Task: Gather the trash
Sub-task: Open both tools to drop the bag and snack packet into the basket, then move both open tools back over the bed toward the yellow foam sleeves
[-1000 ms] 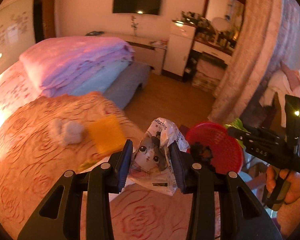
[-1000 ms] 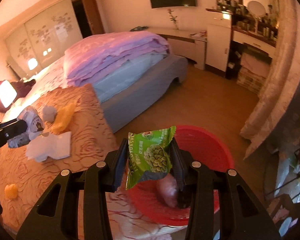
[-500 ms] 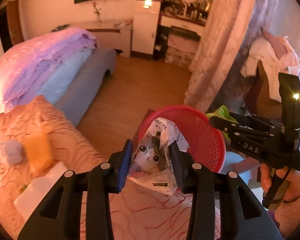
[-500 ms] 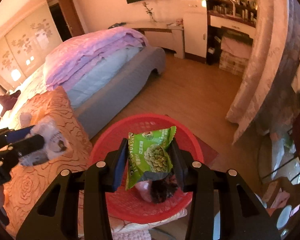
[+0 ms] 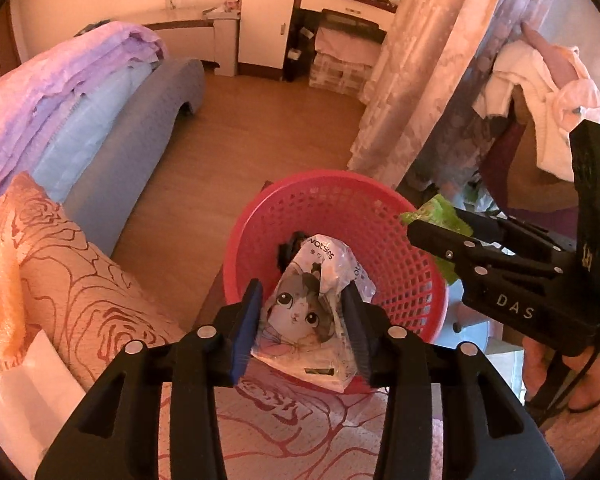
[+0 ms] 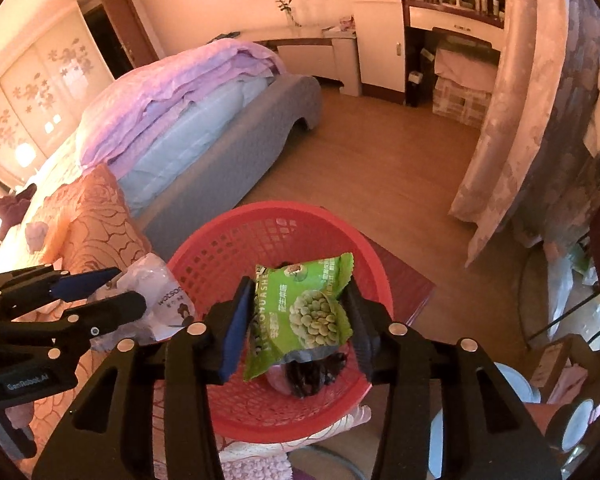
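A red mesh basket (image 5: 320,178) stands beside the bed, with a dark clump (image 5: 288,246) inside it. My left gripper (image 5: 304,300) hangs over the basket's near side. A white packet with a cat picture (image 5: 304,316) sits between its jaws, which are opening, though both pads still touch it. In the right wrist view, my right gripper (image 6: 300,300) is above the basket (image 6: 260,210), and its opening jaws still touch a green snack bag (image 6: 300,312). Each gripper shows in the other's view: the right gripper (image 5: 432,232) with the green snack bag (image 5: 436,212), and the left gripper (image 6: 112,288) with the cat packet (image 6: 160,304).
The bed's orange rose-patterned cover (image 5: 80,280) carries a white paper (image 5: 28,384), an orange foam piece (image 5: 4,300) and a tissue clump (image 6: 36,232). Wooden floor (image 5: 240,128) lies beyond the basket, a curtain (image 5: 412,80) hangs to the right, and a hand (image 5: 540,368) holds the right gripper.
Both grippers have moved off the bed and down over the red basket, which now fills more of each view. Their jaws stand slightly wider around the packet and the bag.
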Demonstrator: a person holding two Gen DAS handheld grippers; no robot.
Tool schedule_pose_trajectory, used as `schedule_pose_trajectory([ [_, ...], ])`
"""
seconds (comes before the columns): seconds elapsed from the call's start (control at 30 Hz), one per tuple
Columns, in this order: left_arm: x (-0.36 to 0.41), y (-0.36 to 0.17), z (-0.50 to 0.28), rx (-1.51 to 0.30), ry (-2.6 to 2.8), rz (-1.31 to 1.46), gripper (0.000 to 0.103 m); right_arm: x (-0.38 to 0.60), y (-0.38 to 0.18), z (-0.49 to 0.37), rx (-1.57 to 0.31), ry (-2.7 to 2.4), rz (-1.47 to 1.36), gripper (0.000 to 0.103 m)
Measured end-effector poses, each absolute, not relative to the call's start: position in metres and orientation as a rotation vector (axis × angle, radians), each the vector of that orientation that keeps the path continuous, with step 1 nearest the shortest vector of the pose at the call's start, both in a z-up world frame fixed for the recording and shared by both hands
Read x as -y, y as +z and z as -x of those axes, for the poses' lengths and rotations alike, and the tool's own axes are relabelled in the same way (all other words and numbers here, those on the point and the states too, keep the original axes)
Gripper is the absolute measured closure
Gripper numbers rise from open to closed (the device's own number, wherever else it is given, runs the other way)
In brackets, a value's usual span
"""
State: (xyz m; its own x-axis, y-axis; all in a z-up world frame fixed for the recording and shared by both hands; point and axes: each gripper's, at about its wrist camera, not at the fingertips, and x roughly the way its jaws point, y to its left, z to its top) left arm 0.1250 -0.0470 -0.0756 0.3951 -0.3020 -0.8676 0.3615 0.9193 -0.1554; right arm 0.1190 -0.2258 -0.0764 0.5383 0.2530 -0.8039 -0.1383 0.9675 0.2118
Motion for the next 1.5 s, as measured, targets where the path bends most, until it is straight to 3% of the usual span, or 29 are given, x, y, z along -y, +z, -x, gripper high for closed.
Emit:
schedule_pose_trajectory([
  [0.1,0.047,-0.078,-0.124,-1.095,-0.426,-0.060,0.058,0.227,-0.078,-0.119,-0.980,0.228,-0.132,0.052],
  [0.27,0.048,-0.076,-0.121,-1.081,-0.434,-0.057,0.041,0.227,-0.080,-0.118,-0.983,0.225,-0.136,0.048],
  [0.37,0.046,-0.074,-0.121,-1.076,-0.431,-0.050,0.037,0.230,-0.078,-0.116,-0.978,0.219,-0.137,0.048],
  [1.17,-0.046,-0.019,-0.075,-0.902,-0.203,0.062,0.032,0.208,-0.040,-0.096,-0.883,0.250,-0.093,0.047],
  [1.5,-0.146,-0.014,-0.016,-0.864,0.015,0.138,0.030,0.142,-0.040,-0.090,-0.903,0.401,-0.032,0.047],
])
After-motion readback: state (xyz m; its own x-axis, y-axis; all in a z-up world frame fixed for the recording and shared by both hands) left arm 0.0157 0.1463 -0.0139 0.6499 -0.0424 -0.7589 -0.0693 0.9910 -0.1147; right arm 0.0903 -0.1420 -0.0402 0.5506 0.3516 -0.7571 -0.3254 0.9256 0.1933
